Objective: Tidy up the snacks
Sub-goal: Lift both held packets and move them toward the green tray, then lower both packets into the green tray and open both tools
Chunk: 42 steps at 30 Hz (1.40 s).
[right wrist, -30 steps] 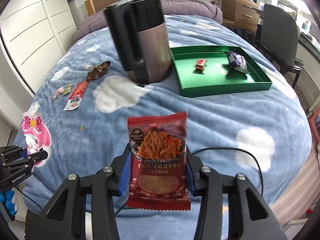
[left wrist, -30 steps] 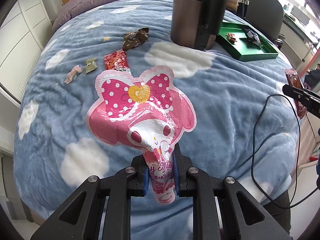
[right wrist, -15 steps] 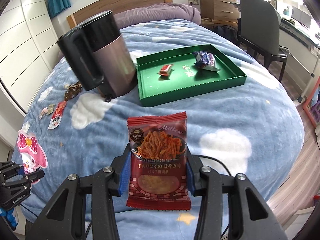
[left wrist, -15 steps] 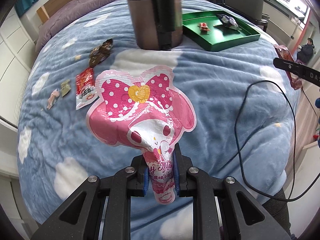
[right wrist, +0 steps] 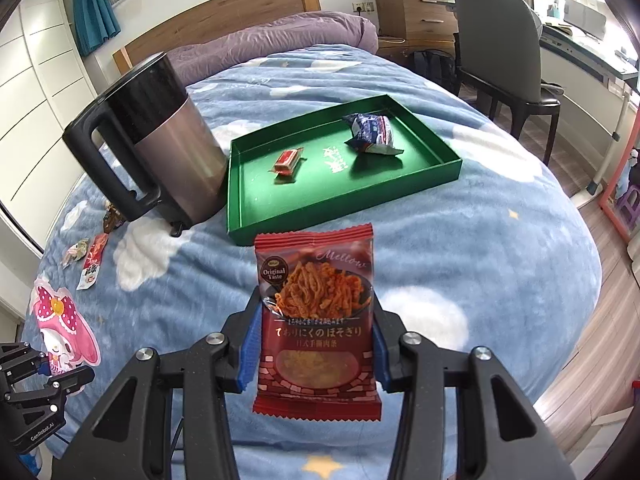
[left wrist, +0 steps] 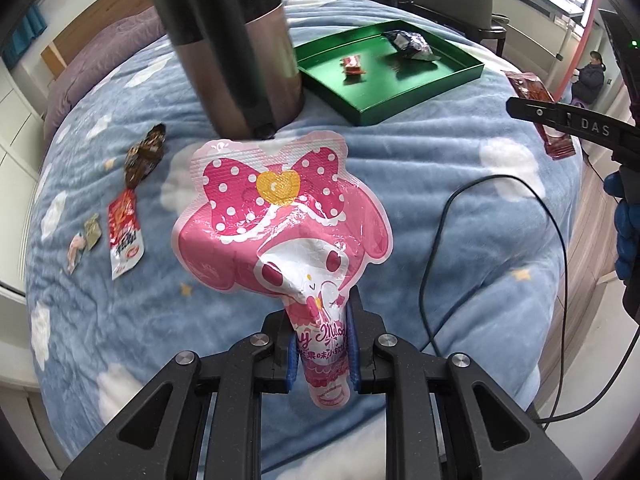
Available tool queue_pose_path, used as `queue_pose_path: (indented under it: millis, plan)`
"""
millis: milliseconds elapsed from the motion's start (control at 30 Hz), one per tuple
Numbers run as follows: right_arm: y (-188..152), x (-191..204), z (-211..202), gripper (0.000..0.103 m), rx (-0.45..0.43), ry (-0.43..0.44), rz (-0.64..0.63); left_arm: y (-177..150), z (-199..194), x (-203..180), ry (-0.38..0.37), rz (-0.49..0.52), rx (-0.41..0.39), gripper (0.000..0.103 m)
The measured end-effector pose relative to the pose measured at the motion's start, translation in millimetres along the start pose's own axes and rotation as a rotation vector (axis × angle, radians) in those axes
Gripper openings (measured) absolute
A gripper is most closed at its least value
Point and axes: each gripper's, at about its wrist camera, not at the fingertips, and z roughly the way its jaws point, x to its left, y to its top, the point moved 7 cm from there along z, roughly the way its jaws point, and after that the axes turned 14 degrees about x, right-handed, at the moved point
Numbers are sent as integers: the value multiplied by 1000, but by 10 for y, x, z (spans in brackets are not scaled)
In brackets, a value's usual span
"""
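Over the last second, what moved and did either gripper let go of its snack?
Neither let go. The left gripper stays shut on the pink character pouch, the right gripper on the red noodle packet. Both have swung right toward the green tray, which sits nearer and more central in each view. The kettle, the tray's two snacks and the loose wrappers lie where they were.

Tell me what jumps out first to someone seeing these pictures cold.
The pink bunny pouch, pinched by its neck in the left gripper, fills the left view. The red noodle packet stands upright in the right gripper. Behind them on the blue bedspread, a tall kettle sits beside a green tray holding two snacks.
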Motion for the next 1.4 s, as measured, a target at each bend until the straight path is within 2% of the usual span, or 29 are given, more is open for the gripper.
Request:
queue_pose_path:
  millis: [400, 700, 1033, 1400]
  plan:
    - [494, -135, 118, 63, -18, -13, -14, 800, -90, -354, -51, 53, -57, 16]
    - [965, -209, 366, 63, -19, -23, -26, 1455, -37, -440, -79, 45, -103, 16]
    - [1477, -173, 741, 63, -8, -57, -66, 2030, 258, -378, -78, 10, -86, 16]
    - [1656, -242, 1223, 64, 22, -75, -71, 2342, 678, -264, -97, -41, -45, 16]
